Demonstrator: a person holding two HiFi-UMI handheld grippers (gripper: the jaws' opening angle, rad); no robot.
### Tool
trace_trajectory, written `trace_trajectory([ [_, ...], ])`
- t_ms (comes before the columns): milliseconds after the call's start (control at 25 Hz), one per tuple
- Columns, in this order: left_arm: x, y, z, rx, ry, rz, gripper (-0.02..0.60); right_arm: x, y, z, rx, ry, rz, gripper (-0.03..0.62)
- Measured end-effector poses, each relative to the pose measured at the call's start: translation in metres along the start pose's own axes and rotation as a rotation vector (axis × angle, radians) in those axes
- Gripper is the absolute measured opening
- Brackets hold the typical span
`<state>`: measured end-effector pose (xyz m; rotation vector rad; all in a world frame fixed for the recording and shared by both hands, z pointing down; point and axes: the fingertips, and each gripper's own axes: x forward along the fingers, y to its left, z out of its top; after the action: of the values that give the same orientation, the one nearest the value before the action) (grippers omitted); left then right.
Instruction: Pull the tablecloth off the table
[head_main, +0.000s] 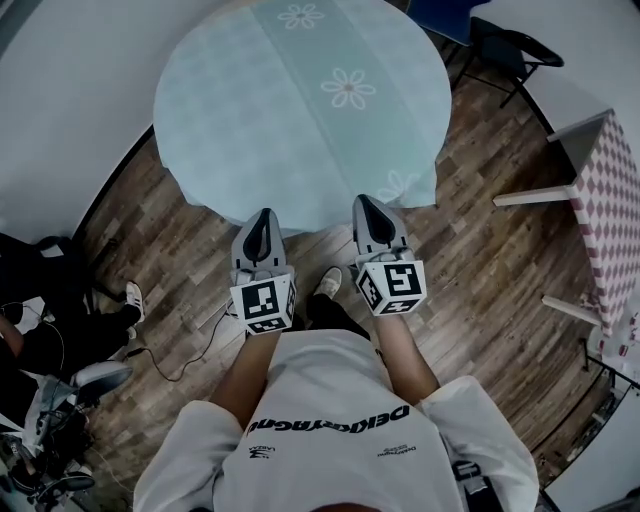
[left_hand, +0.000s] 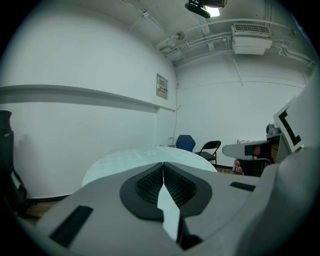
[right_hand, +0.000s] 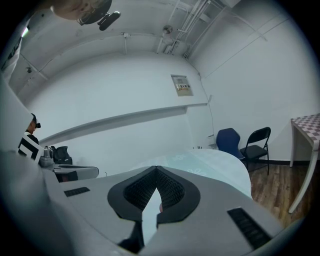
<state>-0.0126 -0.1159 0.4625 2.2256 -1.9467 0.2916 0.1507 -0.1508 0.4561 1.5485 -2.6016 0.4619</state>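
A round table wears a pale blue-green tablecloth (head_main: 300, 100) printed with white daisies; its near edge hangs down toward me. My left gripper (head_main: 262, 218) and right gripper (head_main: 368, 205) sit side by side at that near edge, both with jaws together. In the left gripper view the left gripper (left_hand: 163, 165) has a pale strip of cloth pinched between its black pads, with the tablecloth (left_hand: 135, 157) covering the table beyond. The right gripper (right_hand: 156, 170) shows the same pale strip, with the tablecloth (right_hand: 210, 162) ahead.
A black folding chair (head_main: 505, 50) and a blue chair (head_main: 440, 15) stand beyond the table. At the right is a white table with a red-checked cloth (head_main: 610, 200). A seated person (head_main: 60, 330), gear and cables lie on the wood floor at left.
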Motion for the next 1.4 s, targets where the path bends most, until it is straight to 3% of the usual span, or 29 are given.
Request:
trace_trajectory([
  [360,0.030,0.006,0.000,-0.019,0.009,0.014,0.017,0.025,-0.014,-0.011,0.014,0.040,-0.012,0.034],
  [880,0.086,0.044,0.004,-0.016,0.009,-0.056,0.017,0.094,0.000,-0.010,-0.009,0.066,-0.063,0.035],
  [1200,0.138,0.065,-0.027,-0.027,0.117,-0.101,0.017,0.159,-0.017,-0.036,-0.054,0.180,-0.072,0.042],
  [1400,0.178,0.079,-0.053,-0.062,0.184,-0.077,0.062,0.196,-0.040,-0.053,-0.048,0.239,-0.055,0.106],
])
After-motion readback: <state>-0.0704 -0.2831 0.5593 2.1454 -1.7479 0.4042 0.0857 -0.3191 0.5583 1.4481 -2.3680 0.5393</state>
